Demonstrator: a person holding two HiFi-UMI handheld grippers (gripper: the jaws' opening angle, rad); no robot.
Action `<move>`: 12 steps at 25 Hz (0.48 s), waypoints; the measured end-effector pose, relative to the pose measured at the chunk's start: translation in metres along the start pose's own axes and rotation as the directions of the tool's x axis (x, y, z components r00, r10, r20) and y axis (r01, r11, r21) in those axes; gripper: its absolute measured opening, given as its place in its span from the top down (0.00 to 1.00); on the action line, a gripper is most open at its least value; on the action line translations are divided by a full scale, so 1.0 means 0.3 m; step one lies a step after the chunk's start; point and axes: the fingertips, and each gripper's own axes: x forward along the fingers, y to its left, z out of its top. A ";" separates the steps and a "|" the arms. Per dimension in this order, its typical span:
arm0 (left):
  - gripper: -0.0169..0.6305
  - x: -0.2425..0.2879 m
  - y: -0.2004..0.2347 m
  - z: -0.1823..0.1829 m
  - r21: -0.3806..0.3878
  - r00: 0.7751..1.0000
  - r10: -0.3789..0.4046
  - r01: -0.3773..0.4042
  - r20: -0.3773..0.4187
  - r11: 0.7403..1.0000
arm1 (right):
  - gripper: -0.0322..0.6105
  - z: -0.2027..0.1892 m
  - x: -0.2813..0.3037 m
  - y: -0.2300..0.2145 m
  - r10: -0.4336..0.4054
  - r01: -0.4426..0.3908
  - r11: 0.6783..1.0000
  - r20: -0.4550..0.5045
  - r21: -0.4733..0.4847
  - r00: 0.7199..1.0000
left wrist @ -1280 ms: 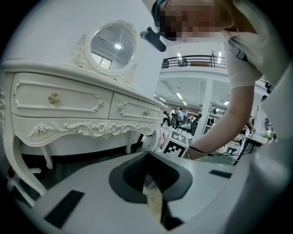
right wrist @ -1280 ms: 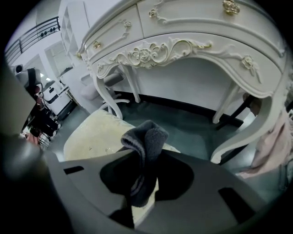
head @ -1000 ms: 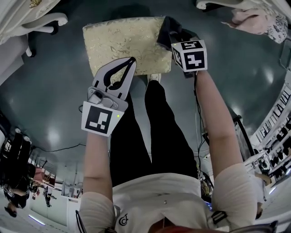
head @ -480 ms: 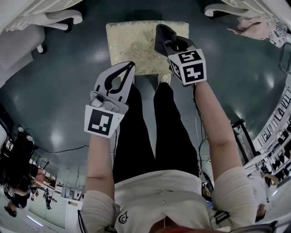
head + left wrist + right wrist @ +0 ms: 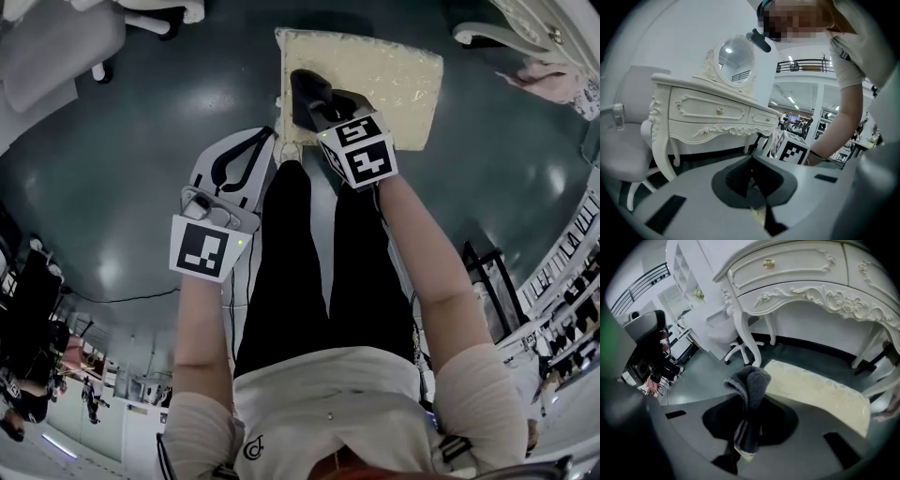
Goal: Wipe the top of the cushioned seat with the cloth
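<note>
Head view: cushioned seat (image 5: 398, 75), pale gold brocade top, stood on the dark glossy floor (image 5: 112, 169) just ahead of the person's shoes. Right gripper (image 5: 322, 111) was over the seat's near left corner, clamped on a dark grey cloth (image 5: 309, 92). The cloth lay bunched against the seat's left part. Couldn't tell from there whether it pressed on the fabric. Left gripper (image 5: 265, 141) was off the seat, just beside its near left corner, over the floor. The person's black trousers (image 5: 300, 272) ran back from the seat's near edge.

Left gripper view: jaws together, tips meeting, nothing between them (image 5: 752, 177). Behind them was a white carved dressing table (image 5: 708, 115) with a round mirror (image 5: 736, 58) on top. The right gripper's marker cube (image 5: 792, 151) and the person's forearm (image 5: 841, 126) showed at right.

Right gripper view: jaws closed on the cloth (image 5: 753, 383), a thick fold standing up out of the grip (image 5: 748, 426). The seat (image 5: 820, 387) lay just past the cloth, to the right. The dressing table (image 5: 811, 282) stood beyond the seat, and a white swivel chair (image 5: 733, 341) beyond the seat's left end.
</note>
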 end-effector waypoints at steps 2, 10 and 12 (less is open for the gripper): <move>0.95 -0.036 0.036 -0.014 -0.009 1.000 0.010 -0.010 0.000 1.000 | 0.83 0.014 0.040 0.044 0.008 -0.008 1.000 -0.008 -0.006 1.000; 0.95 -0.076 0.112 -0.068 -0.026 0.999 0.047 -0.047 -0.007 0.999 | 0.83 0.026 0.137 0.053 -0.006 0.006 1.000 -0.027 0.011 1.000; 0.95 -0.072 0.105 -0.069 -0.028 0.999 0.041 -0.041 -0.005 0.999 | 0.83 0.023 0.138 0.038 -0.017 0.018 1.000 -0.026 0.019 1.000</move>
